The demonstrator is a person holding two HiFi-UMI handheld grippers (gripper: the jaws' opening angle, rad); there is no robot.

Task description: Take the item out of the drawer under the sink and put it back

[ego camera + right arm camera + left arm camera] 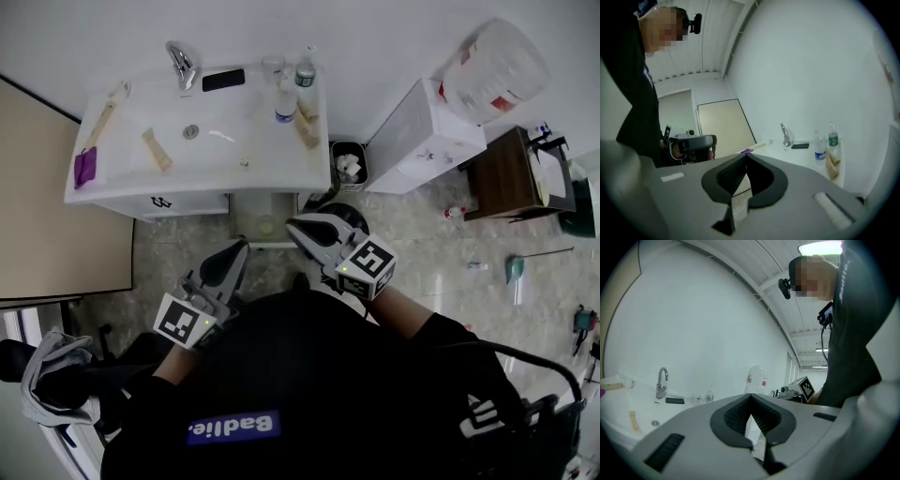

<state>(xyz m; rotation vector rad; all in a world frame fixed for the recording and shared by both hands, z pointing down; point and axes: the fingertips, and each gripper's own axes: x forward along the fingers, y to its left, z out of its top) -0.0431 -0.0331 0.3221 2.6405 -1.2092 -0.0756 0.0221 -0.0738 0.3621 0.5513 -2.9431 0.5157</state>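
Note:
The white sink counter (112, 187) stands ahead of me, and below its right half the drawer (265, 214) is pulled out, with a pale round item (267, 227) lying inside. My left gripper (240, 249) (750, 395) is held level in front of the cabinet, its jaws shut and empty. Just above the drawer's front edge my right gripper (293, 225) (745, 154) points towards the sink, with its jaws also shut and nothing between them. Neither gripper touches the drawer or the item.
On the counter are a faucet (180, 66), a black phone (223, 80), water bottles (286, 101), a purple cloth (84, 167) and small tubes. A waste bin (349, 164) and a white toilet tank (422, 141) stand to the right, a beige door (56, 206) to the left.

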